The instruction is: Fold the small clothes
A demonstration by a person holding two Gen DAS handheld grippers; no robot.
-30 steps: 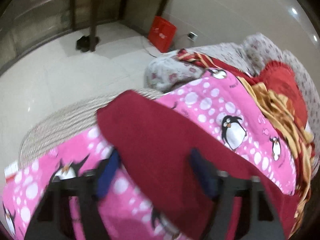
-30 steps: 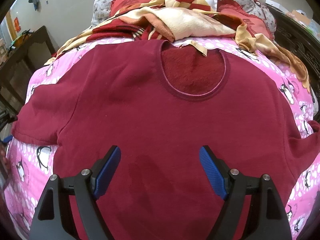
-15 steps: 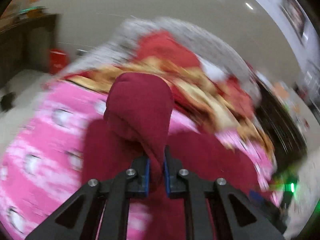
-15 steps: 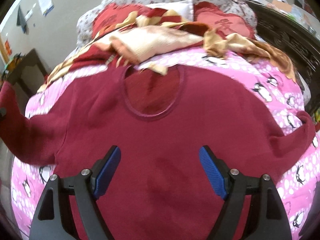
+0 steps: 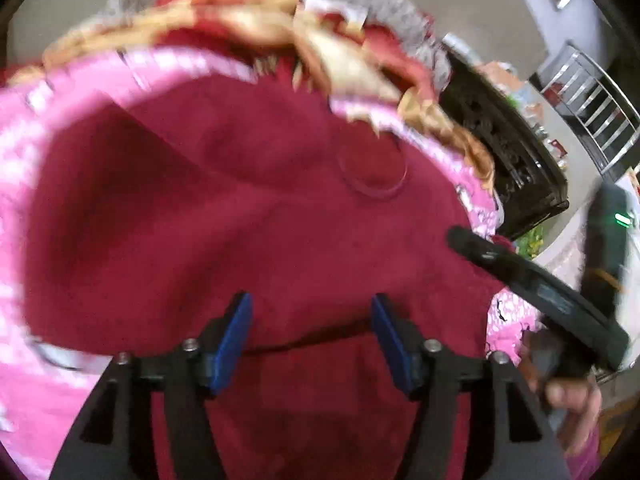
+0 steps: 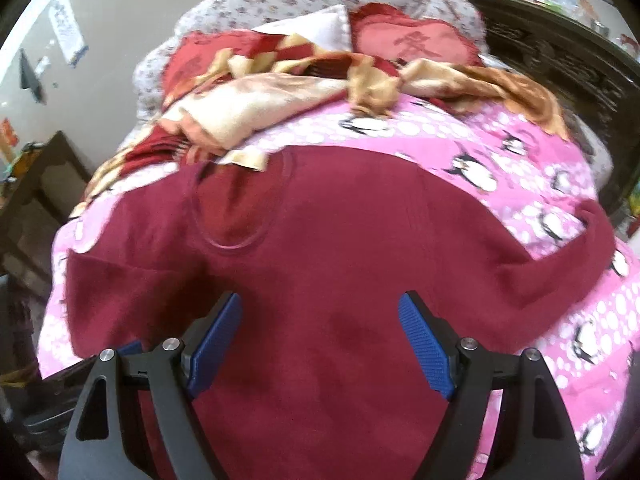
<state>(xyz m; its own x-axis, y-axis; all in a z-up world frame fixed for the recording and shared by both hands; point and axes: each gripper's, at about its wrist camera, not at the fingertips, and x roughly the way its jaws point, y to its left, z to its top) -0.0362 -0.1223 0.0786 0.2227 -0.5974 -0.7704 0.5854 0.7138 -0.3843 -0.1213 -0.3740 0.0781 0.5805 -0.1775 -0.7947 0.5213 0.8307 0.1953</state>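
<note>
1 sleeve lies folded over the sweater (image 6: pixel 320 264); the other is left. Left gripper (image 5: pixel 310 336) just released; right gripper (image 6: pixel 320 344) released.

I'm working in a bedroom at home: a bed (image 6: pixel 520 152) under a pink penguin-print cover, red cushions (image 6: pixel 416 40) and a rumpled red-and-gold blanket (image 6: pixel 280 92) at its far end, a dark carved wooden frame (image 6: pixel 560 60) beside it, papers (image 6: pixel 68 28) stuck on the plain wall.
</note>
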